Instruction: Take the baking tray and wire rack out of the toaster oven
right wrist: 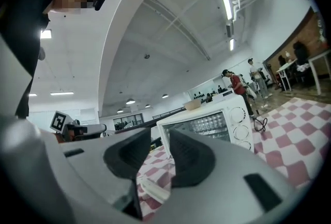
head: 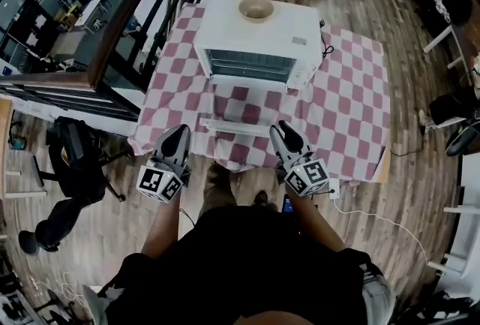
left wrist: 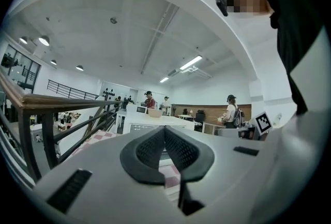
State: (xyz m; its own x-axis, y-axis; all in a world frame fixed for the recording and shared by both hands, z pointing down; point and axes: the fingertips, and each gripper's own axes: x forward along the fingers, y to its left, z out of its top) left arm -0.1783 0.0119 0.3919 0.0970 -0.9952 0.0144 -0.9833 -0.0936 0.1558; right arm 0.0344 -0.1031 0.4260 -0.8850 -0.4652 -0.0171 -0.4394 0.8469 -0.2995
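Though L hand-held gripper (head: 179,130) is closed, R one (head: 283,126) gapes partway, empty.

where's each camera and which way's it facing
head view: on the head, facing steeply down at the toaster oven on the table; forearms, left gripper, right gripper show.
left gripper view: on the left gripper, level along its shut jaws toward the oven; dark clothing at right.
right gripper view: on the right gripper, along its open jaws toward the oven; dark clothing at left.
shared: all show the oven.

The toaster oven (head: 225,31) is white, the bowl (head: 256,9) tan, the tablecloth (head: 345,113) pink-and-white checked.
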